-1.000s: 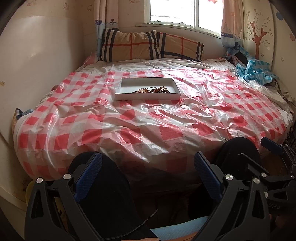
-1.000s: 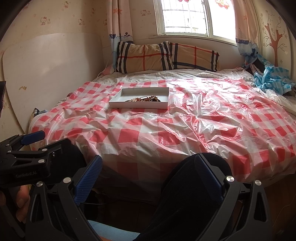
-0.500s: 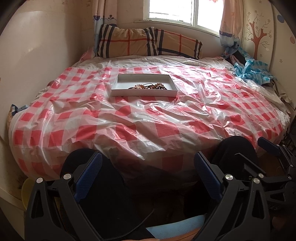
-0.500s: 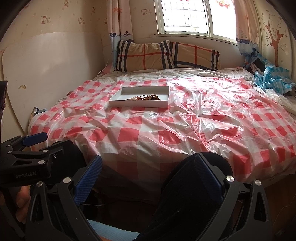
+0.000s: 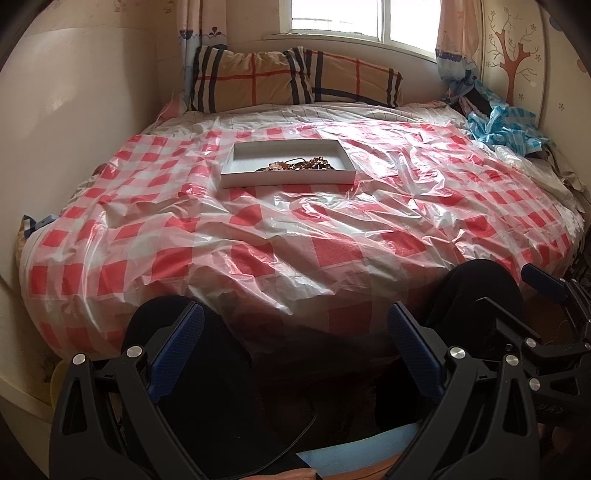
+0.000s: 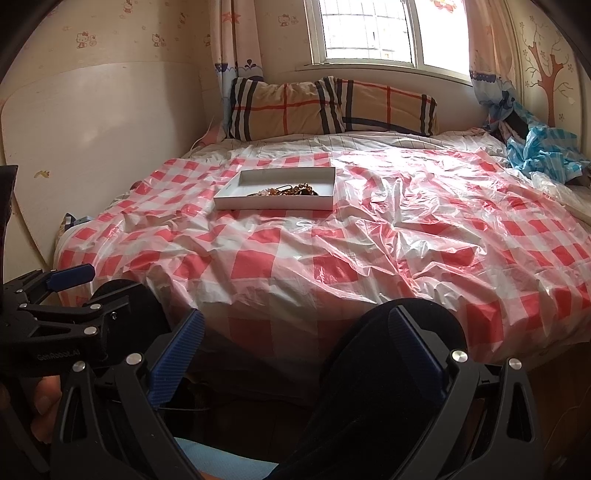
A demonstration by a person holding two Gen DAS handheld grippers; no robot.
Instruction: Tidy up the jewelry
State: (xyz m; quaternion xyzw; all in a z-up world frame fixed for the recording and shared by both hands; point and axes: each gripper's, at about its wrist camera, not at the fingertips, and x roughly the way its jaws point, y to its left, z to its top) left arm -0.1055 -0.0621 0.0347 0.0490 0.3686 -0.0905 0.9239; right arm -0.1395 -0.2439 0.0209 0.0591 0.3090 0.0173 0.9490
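While one shallow white cardboard tray point(image 5: 288, 178) holds tangled amber bead jewelry point(image 5: 297, 164), both black blue-padded grippers, left point(image 5: 295, 343) and right point(image 6: 295, 343), gape wide, empty

You face a bed point(image 5: 295, 236) under red-checked plastic sheeting point(image 5: 332, 254); plaid pillows point(image 5: 295, 79) line its far edge beneath a bright window point(image 6: 369, 33), with patterned wallpaper point(image 6: 85, 37) on your left.
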